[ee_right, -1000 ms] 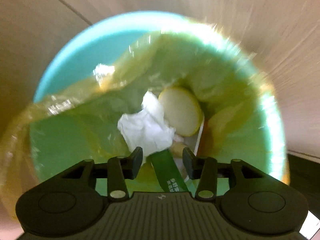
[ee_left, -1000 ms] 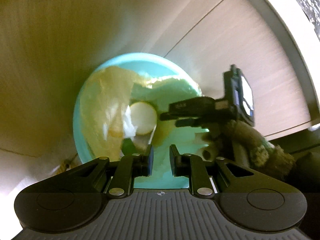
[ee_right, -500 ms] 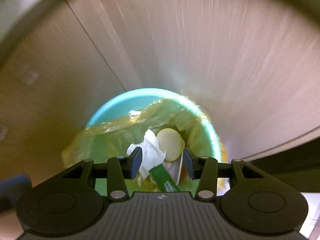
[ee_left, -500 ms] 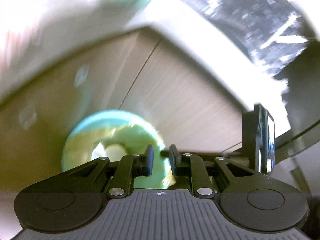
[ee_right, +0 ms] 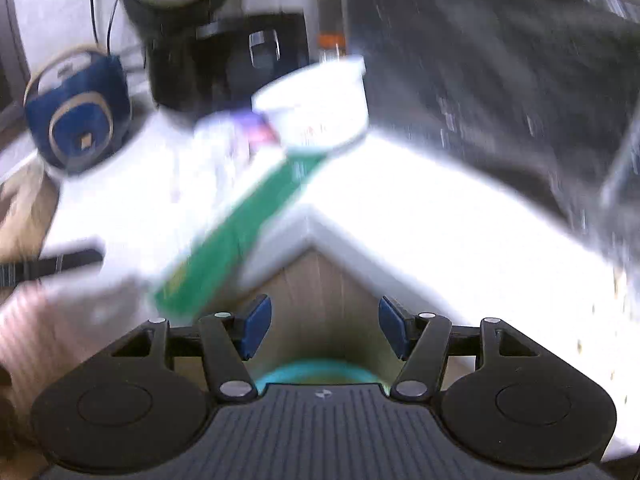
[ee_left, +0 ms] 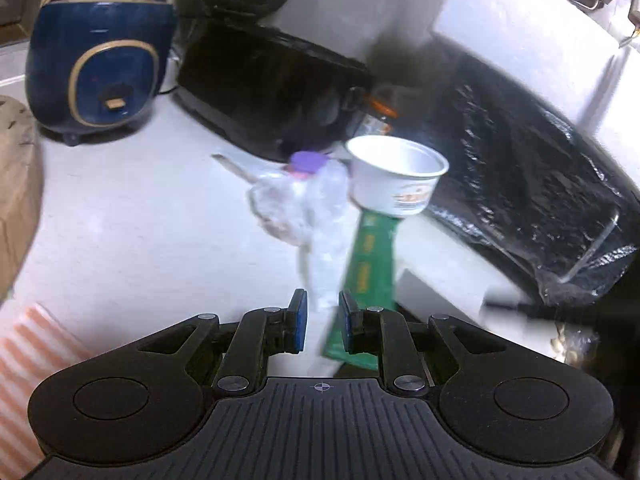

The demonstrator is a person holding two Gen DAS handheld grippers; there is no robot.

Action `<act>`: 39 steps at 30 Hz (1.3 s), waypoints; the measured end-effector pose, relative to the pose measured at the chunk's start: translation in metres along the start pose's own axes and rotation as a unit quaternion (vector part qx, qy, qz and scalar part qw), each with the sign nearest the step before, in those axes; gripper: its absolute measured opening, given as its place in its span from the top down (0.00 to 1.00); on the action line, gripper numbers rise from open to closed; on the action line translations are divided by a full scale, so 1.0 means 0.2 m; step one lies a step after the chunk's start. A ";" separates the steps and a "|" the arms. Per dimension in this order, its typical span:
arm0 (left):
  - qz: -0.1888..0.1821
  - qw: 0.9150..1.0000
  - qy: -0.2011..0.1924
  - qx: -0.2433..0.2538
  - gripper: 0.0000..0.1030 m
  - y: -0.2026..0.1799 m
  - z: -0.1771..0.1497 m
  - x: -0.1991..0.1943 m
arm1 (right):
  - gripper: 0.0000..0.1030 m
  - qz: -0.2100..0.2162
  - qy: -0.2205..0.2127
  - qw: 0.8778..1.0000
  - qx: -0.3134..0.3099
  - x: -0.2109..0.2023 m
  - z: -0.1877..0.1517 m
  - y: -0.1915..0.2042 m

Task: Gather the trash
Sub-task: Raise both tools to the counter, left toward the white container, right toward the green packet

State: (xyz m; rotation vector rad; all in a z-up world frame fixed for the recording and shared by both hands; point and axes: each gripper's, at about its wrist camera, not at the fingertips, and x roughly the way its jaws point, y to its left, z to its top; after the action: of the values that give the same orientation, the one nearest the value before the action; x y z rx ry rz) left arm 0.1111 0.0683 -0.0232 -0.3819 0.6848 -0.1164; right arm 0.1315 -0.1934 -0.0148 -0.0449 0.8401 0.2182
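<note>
With my right claw (ee_right: 325, 326) opening empty and left claw (ee_left: 322, 326) barely parted, I feared toppling the cup (ee_left: 396, 178) off the table (ee_left: 120, 220).

Both views bend hard at the rim, so straight edges bow into curves. The left wrist view is fairly sharp and evenly lit: the blue rice cooker (ee_left: 96, 64) reads crisply, while the white cup (ee_left: 396, 178) to its right is slightly smeared. The right wrist view is heavily motion-blurred; the green packet (ee_right: 236, 236) streaks diagonally, and the white bench (ee_right: 420, 216) right of it blows out to glare. The black foil (ee_left: 528, 184) right of the cup shows small glints.
</note>
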 end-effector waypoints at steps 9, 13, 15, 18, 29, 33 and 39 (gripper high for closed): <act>-0.046 0.995 0.044 -0.075 0.81 0.29 -0.08 0.08 | 0.34 -0.056 -0.034 0.997 0.039 0.26 0.68 0.16; -0.049 0.994 0.038 -0.093 0.81 0.32 -0.08 0.04 | 0.34 -0.060 -0.017 0.993 0.099 0.50 0.86 0.12; -0.031 0.993 0.026 -0.107 0.81 0.34 -0.08 0.01 | 0.35 -0.071 0.000 0.991 0.113 0.63 0.90 0.08; -0.008 0.989 0.018 -0.146 0.81 0.35 -0.07 -0.04 | 0.50 -0.068 0.022 0.989 0.128 0.78 0.88 0.03; -0.012 0.988 -0.043 -0.145 0.81 0.27 0.08 -0.14 | 0.92 0.158 0.011 0.968 0.195 0.51 0.67 -0.16; -0.013 0.986 -0.054 -0.160 0.81 0.27 0.08 -0.14 | 0.92 0.233 0.049 0.960 0.147 0.45 0.57 0.08; 0.025 0.981 -0.061 -0.182 0.83 0.36 0.07 -0.19 | 0.82 0.270 0.104 0.953 0.088 0.53 0.40 0.40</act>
State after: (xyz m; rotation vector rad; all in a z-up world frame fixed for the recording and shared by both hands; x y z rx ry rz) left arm 0.0891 0.1487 -0.0180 -0.7173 0.5937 0.0816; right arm 0.2423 -0.0864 -0.0356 0.3382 1.0682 0.6605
